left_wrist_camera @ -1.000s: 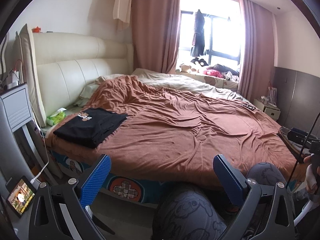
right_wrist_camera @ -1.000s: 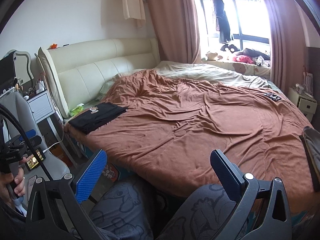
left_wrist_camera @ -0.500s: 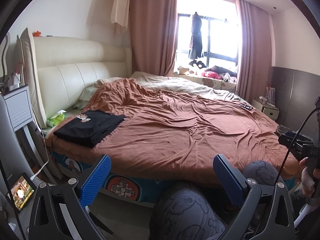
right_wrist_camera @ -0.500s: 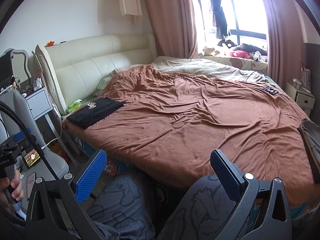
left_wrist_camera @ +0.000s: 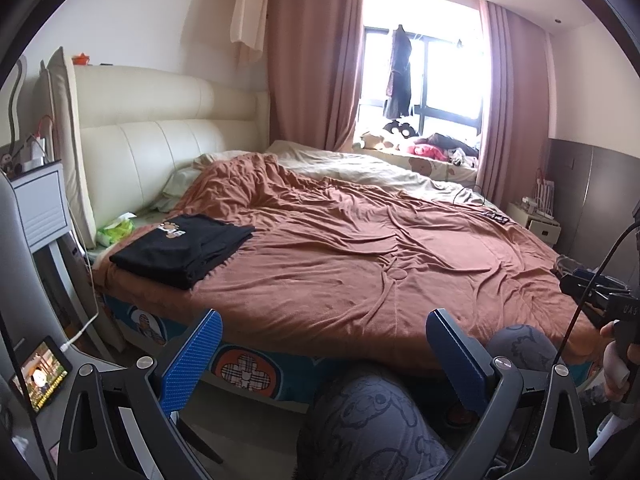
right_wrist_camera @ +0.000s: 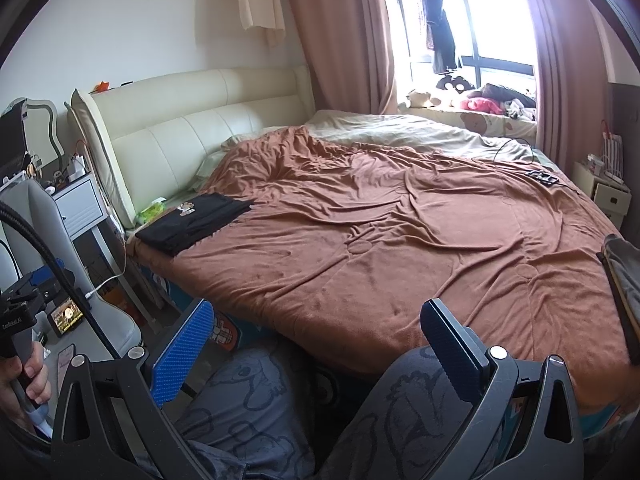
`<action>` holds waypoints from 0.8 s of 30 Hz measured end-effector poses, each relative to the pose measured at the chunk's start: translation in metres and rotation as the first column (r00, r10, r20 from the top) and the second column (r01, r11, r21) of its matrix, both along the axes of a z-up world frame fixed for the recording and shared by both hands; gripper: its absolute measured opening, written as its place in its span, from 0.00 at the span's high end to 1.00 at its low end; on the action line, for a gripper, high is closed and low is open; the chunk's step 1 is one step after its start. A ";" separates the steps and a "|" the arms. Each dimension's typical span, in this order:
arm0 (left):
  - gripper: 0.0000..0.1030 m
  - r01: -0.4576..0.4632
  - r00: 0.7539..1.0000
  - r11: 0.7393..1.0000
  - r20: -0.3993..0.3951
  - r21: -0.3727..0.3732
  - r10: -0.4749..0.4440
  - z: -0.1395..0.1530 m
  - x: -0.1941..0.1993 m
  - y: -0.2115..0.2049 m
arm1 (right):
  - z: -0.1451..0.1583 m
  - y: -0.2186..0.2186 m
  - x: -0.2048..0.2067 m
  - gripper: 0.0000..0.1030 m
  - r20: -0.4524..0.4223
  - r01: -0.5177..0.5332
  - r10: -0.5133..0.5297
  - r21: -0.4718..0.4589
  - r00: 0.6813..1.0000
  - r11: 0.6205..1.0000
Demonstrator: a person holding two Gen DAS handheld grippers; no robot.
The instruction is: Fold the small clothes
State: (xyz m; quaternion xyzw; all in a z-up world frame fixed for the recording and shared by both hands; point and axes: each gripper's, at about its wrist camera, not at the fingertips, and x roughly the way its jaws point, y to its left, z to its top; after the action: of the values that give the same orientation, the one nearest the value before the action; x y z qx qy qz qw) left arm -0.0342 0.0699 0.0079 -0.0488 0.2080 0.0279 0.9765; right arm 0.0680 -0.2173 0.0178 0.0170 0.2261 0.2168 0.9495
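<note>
Black folded garment [left_wrist_camera: 182, 250] with cartoon print lies flat on brown blanket [left_wrist_camera: 360, 264].

- Your right hand [left_wrist_camera: 618, 360] is cut off at the right edge of the left wrist view, so only part of its grip on the handle shows.
- Your left hand [right_wrist_camera: 20, 380] is clipped the same way at the left edge of the right wrist view.
- The dark cloth [right_wrist_camera: 624, 280] on the bed's right side runs out of the picture; you cannot tell what it is.
- The print on the folded black garment [left_wrist_camera: 182, 246] is too small to read.
- The screen of the small tablet [left_wrist_camera: 40, 376] is too small to make out.
</note>
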 end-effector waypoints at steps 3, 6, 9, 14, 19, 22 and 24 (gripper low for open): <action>0.00 0.000 1.000 1.000 0.002 0.000 0.000 0.000 0.000 0.001 | 0.001 0.001 0.000 0.00 -0.001 -0.004 0.004 -0.001 1.000 1.000; 0.00 -0.002 1.000 1.000 0.004 0.001 0.002 0.001 0.000 0.000 | 0.001 0.001 0.001 0.00 0.000 -0.007 0.007 -0.002 1.000 1.000; 0.00 -0.004 1.000 1.000 0.006 0.000 0.004 0.001 -0.001 0.000 | 0.001 0.002 0.000 0.00 0.001 -0.010 0.010 -0.004 1.000 1.000; 0.00 -0.003 1.000 1.000 0.006 0.001 0.003 0.002 -0.002 0.000 | 0.000 0.002 0.000 0.00 -0.004 -0.008 0.008 -0.004 1.000 1.000; 0.00 -0.003 1.000 1.000 0.008 0.001 0.003 0.002 -0.002 -0.001 | 0.000 0.002 0.000 0.00 -0.004 -0.009 0.009 -0.004 1.000 1.000; 0.00 -0.004 1.000 1.000 0.007 0.002 0.004 0.002 -0.002 -0.001 | 0.000 0.002 0.000 0.00 -0.007 -0.006 0.006 -0.003 1.000 1.000; 0.00 -0.004 1.000 1.000 0.008 0.001 0.004 0.002 -0.002 -0.001 | 0.000 0.001 0.000 0.00 -0.006 -0.006 0.006 -0.003 1.000 1.000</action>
State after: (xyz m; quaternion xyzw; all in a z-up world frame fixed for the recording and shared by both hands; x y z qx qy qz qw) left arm -0.0366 0.0689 0.0101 -0.0486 0.2041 0.0296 0.9773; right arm 0.0676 -0.2159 0.0176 0.0156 0.2294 0.2192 0.9482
